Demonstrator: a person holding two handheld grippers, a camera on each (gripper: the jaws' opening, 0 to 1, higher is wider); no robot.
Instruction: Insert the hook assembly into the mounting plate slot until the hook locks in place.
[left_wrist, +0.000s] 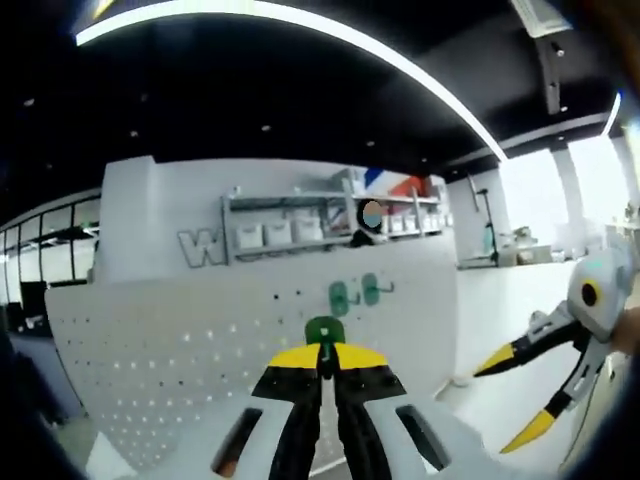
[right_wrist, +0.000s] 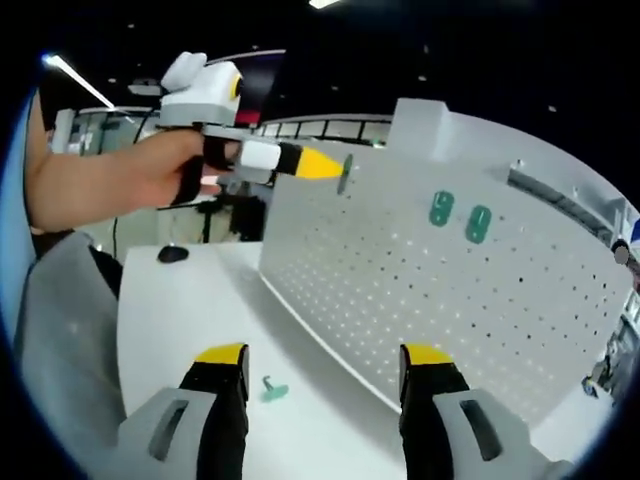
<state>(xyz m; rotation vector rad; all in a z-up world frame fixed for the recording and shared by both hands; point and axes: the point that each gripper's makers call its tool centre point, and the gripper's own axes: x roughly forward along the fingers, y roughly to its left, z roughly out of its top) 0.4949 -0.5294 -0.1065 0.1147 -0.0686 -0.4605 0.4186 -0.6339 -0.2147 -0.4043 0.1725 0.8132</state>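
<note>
left gripper (left_wrist: 322, 352) fingers pinching green hook (left_wrist: 324, 331) near white pegboard (left_wrist: 180, 350), right gripper (right_wrist: 325, 360) fingers spread, empty

Dark ceiling w/ a bright curved strip light (left_wrist: 300, 25) overhead and blown-out windows (left_wrist: 560, 190) at right, white pegboard (right_wrist: 450, 290) and counter (right_wrist: 190, 310) evenly lit w/ soft shadows, whole scene slightly soft, fisheye bending and blurring the edges.
</note>
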